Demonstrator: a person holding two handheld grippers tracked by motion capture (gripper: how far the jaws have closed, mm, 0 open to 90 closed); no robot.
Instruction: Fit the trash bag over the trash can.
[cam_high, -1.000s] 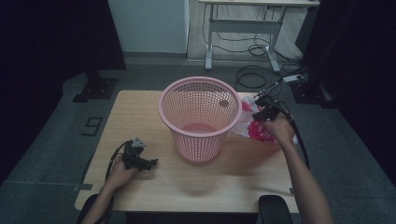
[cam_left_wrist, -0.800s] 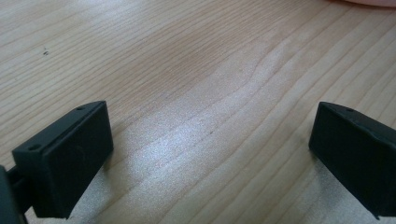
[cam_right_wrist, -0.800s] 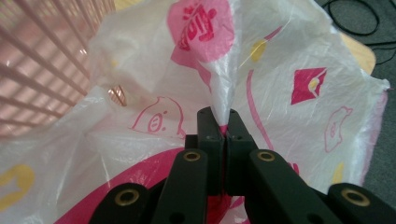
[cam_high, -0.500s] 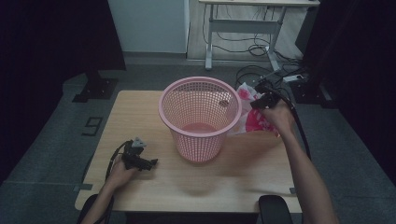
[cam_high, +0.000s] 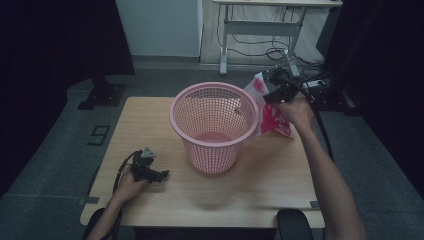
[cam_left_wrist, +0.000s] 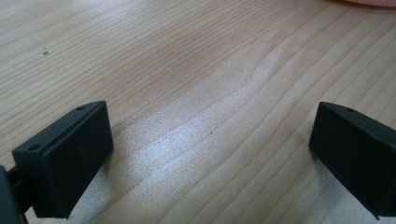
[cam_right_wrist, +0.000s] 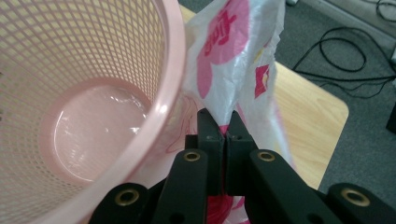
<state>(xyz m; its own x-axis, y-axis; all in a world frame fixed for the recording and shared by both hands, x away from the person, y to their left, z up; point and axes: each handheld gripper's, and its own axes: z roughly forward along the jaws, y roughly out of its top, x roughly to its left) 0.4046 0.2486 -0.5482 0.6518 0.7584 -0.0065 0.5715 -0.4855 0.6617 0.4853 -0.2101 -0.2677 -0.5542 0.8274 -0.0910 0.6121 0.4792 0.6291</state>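
My right hand-held gripper (cam_high: 270, 92) is clenched on a white plastic bag (cam_high: 272, 112) with pink print, its jaws pinched together on a fold of the film. In the right gripper view the two black jaws meet with the bag (cam_right_wrist: 233, 56) rising out from between them, crumpled, its pink patches facing me. I hold the bag up off the table (cam_high: 270, 175), at about two o'clock from the middle of the tabletop, just beside the pink basket (cam_high: 215, 125). The bag hangs against the outside of the basket's right wall, touching or very nearly touching the rim; I cannot tell which from above. In the right gripper view the basket (cam_right_wrist: 93, 93) stands at nine o'clock from my jaws, its mesh wall and smooth round floor open to view, and something shiny and clear lies on that floor, too vague to name.

The basket stands upright near the centre of the table, wider at the rim than at the base.

My left hand-held gripper (cam_high: 150, 172) rests low at about seven o'clock on the table, well apart from the basket. It is released: in the left gripper view its jaws stand wide with bare wood grain (cam_left_wrist: 201, 116) between them.
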